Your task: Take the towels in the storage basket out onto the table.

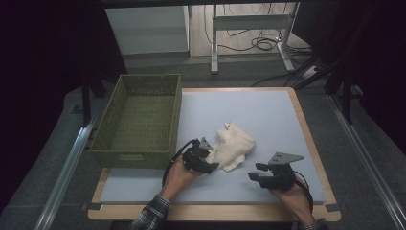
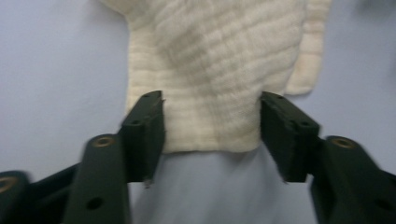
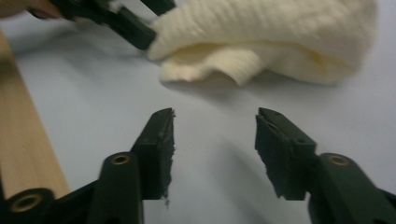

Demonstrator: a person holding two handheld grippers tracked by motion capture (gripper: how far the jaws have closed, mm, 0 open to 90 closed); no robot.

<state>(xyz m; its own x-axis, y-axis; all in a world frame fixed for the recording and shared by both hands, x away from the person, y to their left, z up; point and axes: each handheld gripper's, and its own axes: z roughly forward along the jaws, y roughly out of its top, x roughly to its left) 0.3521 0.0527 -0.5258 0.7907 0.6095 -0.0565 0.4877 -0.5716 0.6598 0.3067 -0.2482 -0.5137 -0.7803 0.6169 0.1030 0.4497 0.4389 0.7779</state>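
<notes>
The cream knitted cloth (image 1: 233,148) lay crumpled mid-worktop (image 1: 268,112), nearer the front edge, right of the green basket (image 1: 139,120). My left gripper (image 2: 211,123) straddled its near hem, jaws half open, pads not yet pinching. My right gripper (image 3: 214,140) hung half open over bare surface, holding nothing. I judged a shallow bite might let the knit slip out.

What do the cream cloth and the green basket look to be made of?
Cloth: soft knitted or waffle-weave fabric, probably cotton; ribbed rows, matte, limp folds. Basket: woven fibre or plastic strands, olive, matte; a mesh pattern shows on walls and floor.
</notes>
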